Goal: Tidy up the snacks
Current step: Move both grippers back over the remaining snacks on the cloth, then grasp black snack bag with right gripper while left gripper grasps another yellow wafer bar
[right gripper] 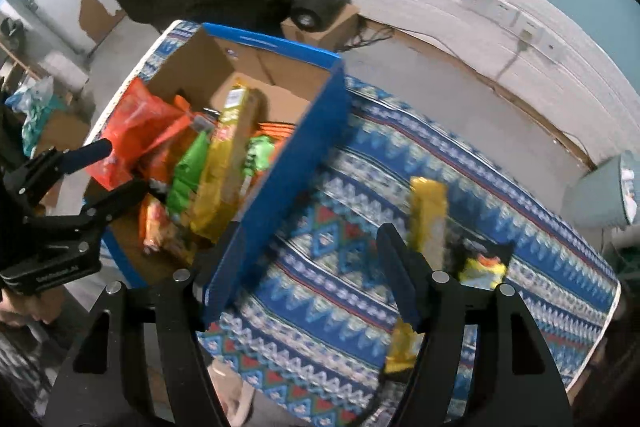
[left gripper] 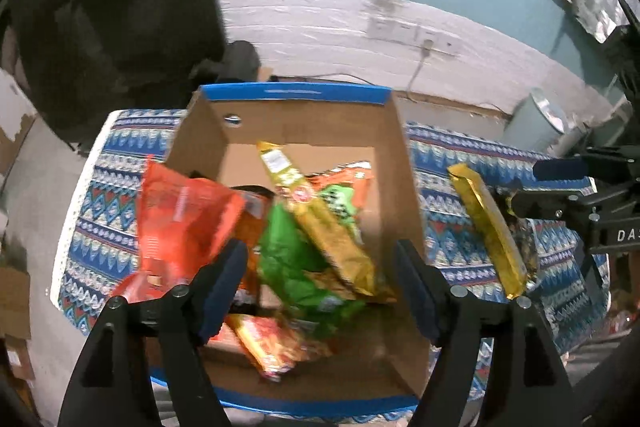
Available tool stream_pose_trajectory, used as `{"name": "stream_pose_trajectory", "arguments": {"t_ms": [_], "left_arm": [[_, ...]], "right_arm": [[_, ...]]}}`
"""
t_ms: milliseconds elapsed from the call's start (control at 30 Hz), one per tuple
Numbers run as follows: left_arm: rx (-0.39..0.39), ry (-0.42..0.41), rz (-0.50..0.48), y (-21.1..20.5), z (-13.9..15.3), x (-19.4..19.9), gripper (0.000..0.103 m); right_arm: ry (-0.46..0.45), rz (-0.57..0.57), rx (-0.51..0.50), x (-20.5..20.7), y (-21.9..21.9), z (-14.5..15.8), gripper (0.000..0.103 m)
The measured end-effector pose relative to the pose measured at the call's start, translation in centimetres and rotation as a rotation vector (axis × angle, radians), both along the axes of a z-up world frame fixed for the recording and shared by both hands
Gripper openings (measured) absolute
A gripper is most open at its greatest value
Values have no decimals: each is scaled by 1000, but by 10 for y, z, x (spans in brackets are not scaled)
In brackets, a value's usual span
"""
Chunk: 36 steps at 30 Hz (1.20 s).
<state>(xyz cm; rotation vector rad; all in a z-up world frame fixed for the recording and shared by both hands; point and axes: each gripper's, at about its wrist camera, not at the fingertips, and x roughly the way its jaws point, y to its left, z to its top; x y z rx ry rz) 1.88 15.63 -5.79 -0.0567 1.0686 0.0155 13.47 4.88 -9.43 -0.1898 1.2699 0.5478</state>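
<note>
Blue patterned cloth covers the surface (right gripper: 340,307). Nearest, the right tool (right gripper: 308,275) is spread wide with nothing in it, and so is the left tool (left gripper: 320,291) above the box (left gripper: 296,95) full of snacks. A long gold packet (right gripper: 428,215) lies just beside the right tool's right finger, pointing near to far. Farther right sits a yellow snack (right gripper: 482,267). I think the right tool is closer to both.

Gold packet (right gripper: 427,215) — blurred, lower end jaw-hidden.
</note>
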Motion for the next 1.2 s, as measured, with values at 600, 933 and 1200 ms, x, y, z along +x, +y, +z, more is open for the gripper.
{"name": "stream_pose_trajectory", "arguments": {"t_ms": [600,933,1200], "left_arm": [[-1,60,-154,-98,-7,-4,79],[96,154,-323,-172,-52,-29,79],[165,195,-391,-197,-80,-50,79]], "right_arm": [[39,-120,-41,-41,-116,-28,74],[117,-205,-81,-76,-152,-71,78],[201,-245,-119,-105,-164,-115,79]]}}
